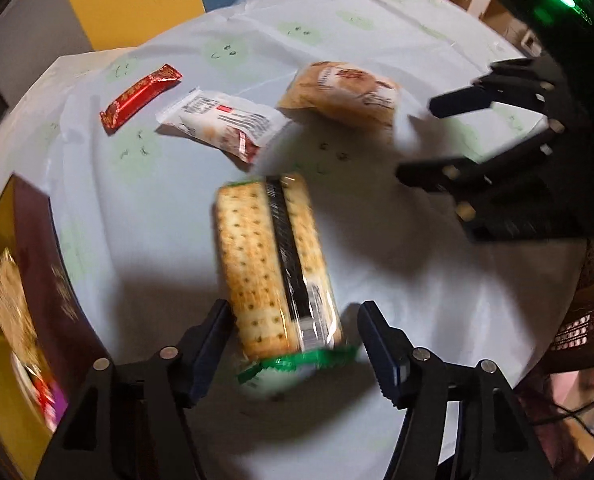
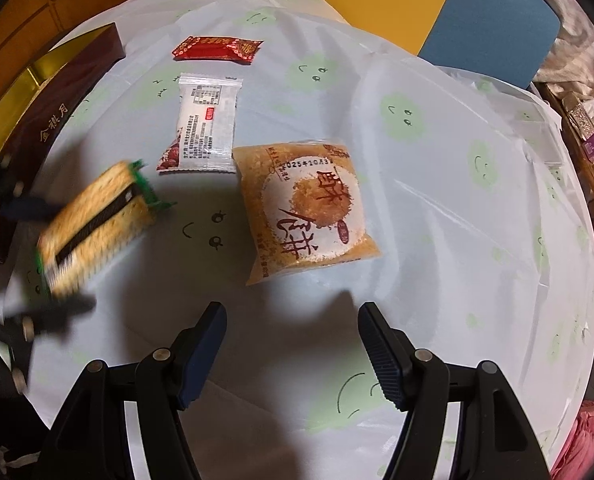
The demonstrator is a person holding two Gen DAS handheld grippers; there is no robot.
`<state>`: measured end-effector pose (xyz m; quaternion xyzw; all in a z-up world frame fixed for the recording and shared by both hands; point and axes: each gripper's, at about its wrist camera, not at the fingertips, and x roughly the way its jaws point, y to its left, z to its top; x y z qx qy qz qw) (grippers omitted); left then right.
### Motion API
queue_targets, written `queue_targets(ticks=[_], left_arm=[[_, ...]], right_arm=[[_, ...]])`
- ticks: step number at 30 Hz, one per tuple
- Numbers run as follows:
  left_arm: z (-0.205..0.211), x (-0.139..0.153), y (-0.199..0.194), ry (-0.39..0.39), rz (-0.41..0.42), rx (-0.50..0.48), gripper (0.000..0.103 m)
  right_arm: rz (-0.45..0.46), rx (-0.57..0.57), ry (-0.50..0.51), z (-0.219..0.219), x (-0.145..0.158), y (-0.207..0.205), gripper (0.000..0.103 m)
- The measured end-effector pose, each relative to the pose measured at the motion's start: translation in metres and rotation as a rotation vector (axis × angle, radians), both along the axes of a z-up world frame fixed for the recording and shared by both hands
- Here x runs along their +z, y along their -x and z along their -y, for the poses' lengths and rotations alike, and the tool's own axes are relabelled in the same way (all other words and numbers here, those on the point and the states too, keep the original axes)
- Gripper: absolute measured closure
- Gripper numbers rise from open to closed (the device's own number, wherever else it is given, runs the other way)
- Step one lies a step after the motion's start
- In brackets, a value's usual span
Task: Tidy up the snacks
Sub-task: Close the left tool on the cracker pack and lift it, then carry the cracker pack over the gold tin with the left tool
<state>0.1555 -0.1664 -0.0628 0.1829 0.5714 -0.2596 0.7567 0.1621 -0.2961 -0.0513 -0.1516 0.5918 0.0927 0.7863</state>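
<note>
At the left claw (image 1: 293, 344), the cracker pack (image 1: 275, 264) sits between spread fingers; the jaws look released, with a gap showing on each side, though heavy motion blur makes it impossible to tell whether a pad touches the wrapper or whether the pack rests on the desk (image 1: 377, 280) or hangs just above it. Three more snacks lie loose on the smiley-print cloth: a red candy bar (image 1: 139, 98) at eleven o'clock, a white wafer packet (image 1: 225, 126) just beside it toward twelve, and a round pastry packet (image 1: 343, 94) at one o'clock. The right claw (image 2: 293, 344) is released and empty, hovering with the pastry packet (image 2: 309, 212) near its twelve o'clock.

By my judgement the sorting is partly done: a dark gift box (image 1: 45, 280) with gold lining at nine o'clock seems to hold a few wrappers already, and four items remain outside it.

Contents of the box are smeared and cut off by the lens edge, so they cannot be counted. Small print on the white wafer packet (image 2: 205, 128) is unreadable.
</note>
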Motion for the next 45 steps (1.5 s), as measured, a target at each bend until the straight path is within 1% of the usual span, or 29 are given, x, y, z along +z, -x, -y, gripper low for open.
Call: queue_targets(ticks=[2,4,6,8,10,14,16,17,19,22,23,24,25,28,32,35,38,41,45], left_arm=[[-0.004,0.002,0.011,0.047,0.011,0.037,0.039],[-0.012,0.003,0.021,0.068,0.025,0.072,0.041],[-0.020,0.003,0.031,0.111,0.032,0.123,0.041],[-0.032,0.004,0.037,0.149,0.049,0.170,0.041],[-0.042,0.003,0.050,0.170,0.065,0.204,0.041],[-0.049,0.010,0.057,0.233,0.115,0.247,0.041],[-0.054,0.015,0.064,0.255,0.139,0.248,0.041],[-0.050,0.016,0.063,0.255,0.144,0.245,0.040],[-0.040,0.020,0.062,0.226,0.169,0.242,0.040],[-0.033,0.015,0.051,0.189,0.195,0.229,0.041],[-0.031,0.010,0.048,0.175,0.189,0.229,0.047],[-0.027,0.005,0.042,0.176,0.172,0.225,0.053],[-0.029,0.002,0.041,0.181,0.170,0.228,0.053],[-0.027,0.003,0.049,0.188,0.212,0.213,0.055],[-0.033,-0.001,0.071,0.217,0.270,0.219,0.055],[-0.037,-0.004,0.089,0.221,0.319,0.234,0.054],[-0.038,-0.007,0.103,0.213,0.368,0.223,0.054],[-0.041,-0.009,0.104,0.235,0.373,0.234,0.054],[-0.042,-0.011,0.104,0.248,0.379,0.238,0.054]], right_arm=[[0.006,-0.009,-0.008,0.004,0.002,0.000,0.033],[0.013,-0.021,-0.025,0.006,0.006,0.000,0.033],[0.022,-0.037,-0.048,0.014,0.011,-0.001,0.033],[0.035,-0.064,-0.074,0.021,0.017,-0.002,0.033],[0.052,-0.100,-0.098,0.030,0.022,-0.003,0.033],[0.083,-0.179,-0.113,0.045,0.030,-0.007,0.033],[0.095,-0.221,-0.119,0.053,0.031,-0.013,0.033],[0.100,-0.245,-0.120,0.057,0.032,-0.015,0.033],[0.103,-0.268,-0.116,0.062,0.033,-0.017,0.033],[0.110,-0.294,-0.106,0.064,0.032,-0.017,0.033],[0.111,-0.301,-0.107,0.066,0.032,-0.018,0.033],[0.110,-0.304,-0.107,0.067,0.032,-0.016,0.033],[0.108,-0.306,-0.104,0.067,0.031,-0.017,0.033],[0.108,-0.309,-0.101,0.068,0.030,-0.019,0.033],[0.113,-0.310,-0.114,0.068,0.031,-0.020,0.033],[0.118,-0.294,-0.124,0.066,0.031,-0.019,0.033],[0.134,-0.254,-0.142,0.057,0.034,-0.017,0.033],[0.168,-0.197,-0.173,0.045,0.041,-0.012,0.033],[0.168,-0.118,-0.172,0.026,0.038,-0.008,0.033]])
